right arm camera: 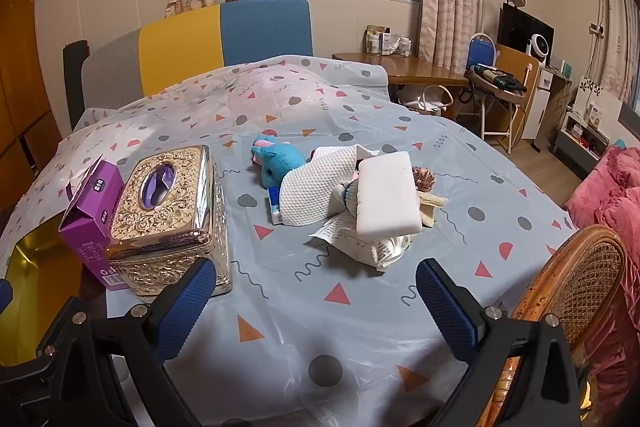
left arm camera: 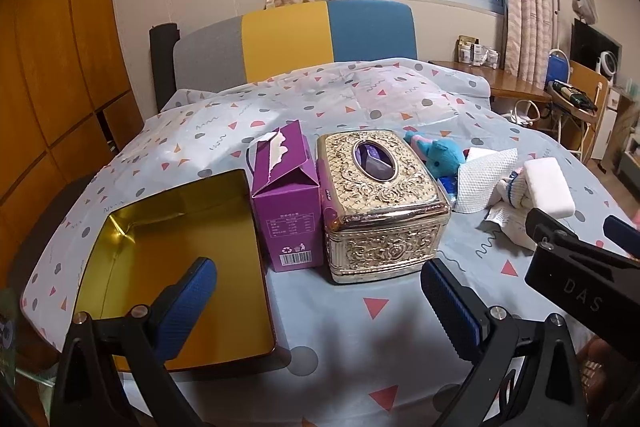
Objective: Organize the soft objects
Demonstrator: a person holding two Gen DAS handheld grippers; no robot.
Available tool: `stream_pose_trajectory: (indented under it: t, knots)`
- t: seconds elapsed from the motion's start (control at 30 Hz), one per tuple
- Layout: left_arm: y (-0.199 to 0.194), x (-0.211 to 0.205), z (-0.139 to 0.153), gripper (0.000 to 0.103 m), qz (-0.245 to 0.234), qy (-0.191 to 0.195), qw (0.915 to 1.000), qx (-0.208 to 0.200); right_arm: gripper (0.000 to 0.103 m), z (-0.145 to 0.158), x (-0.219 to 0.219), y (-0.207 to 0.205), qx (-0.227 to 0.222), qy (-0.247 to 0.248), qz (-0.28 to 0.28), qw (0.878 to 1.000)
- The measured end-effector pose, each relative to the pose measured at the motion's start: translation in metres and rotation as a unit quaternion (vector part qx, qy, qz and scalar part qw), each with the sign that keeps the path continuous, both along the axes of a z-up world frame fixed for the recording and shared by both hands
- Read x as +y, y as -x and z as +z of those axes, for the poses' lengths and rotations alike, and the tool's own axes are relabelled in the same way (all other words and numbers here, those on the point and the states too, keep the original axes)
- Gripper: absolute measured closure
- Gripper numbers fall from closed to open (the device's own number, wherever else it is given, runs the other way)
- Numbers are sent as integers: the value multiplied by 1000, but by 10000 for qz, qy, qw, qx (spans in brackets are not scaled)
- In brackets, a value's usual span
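A pile of soft things lies on the table: a blue plush toy (right arm camera: 276,159), a white mesh cloth (right arm camera: 316,187), a white sponge block (right arm camera: 386,195) and a wrapped pack (right arm camera: 372,247) under it. The plush (left arm camera: 440,157), cloth (left arm camera: 484,179) and sponge (left arm camera: 548,187) also show in the left wrist view. An open gold-lined tin (left arm camera: 176,267) sits at the left. My left gripper (left arm camera: 318,303) is open and empty, in front of the tin and the boxes. My right gripper (right arm camera: 316,307) is open and empty, short of the pile; it also shows in the left view (left arm camera: 580,251).
An ornate gold tissue box (left arm camera: 380,203) and a purple carton (left arm camera: 286,199) stand between the tin and the pile. A patterned plastic cloth (right arm camera: 320,327) covers the table. A colour-block chair (left arm camera: 288,43) stands behind; a rattan chair (right arm camera: 576,287) is at the right.
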State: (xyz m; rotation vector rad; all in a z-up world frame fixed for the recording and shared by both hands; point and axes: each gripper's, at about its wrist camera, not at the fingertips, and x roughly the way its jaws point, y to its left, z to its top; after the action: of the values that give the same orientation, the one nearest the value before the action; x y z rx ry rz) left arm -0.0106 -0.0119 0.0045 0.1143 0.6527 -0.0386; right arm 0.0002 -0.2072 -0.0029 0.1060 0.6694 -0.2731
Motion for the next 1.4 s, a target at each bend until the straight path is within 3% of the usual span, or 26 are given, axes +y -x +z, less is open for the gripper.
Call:
stream_pose_trajectory:
  t: [0.83,1.4]
  knots:
    - [-2,16,-2,0,144,46,9999,61,0,-2,8,-2,40,-17,227,9997]
    - [-1,17,3,0,121,14,9999,12,0,1,-8,-2,-14,-39,90,10000]
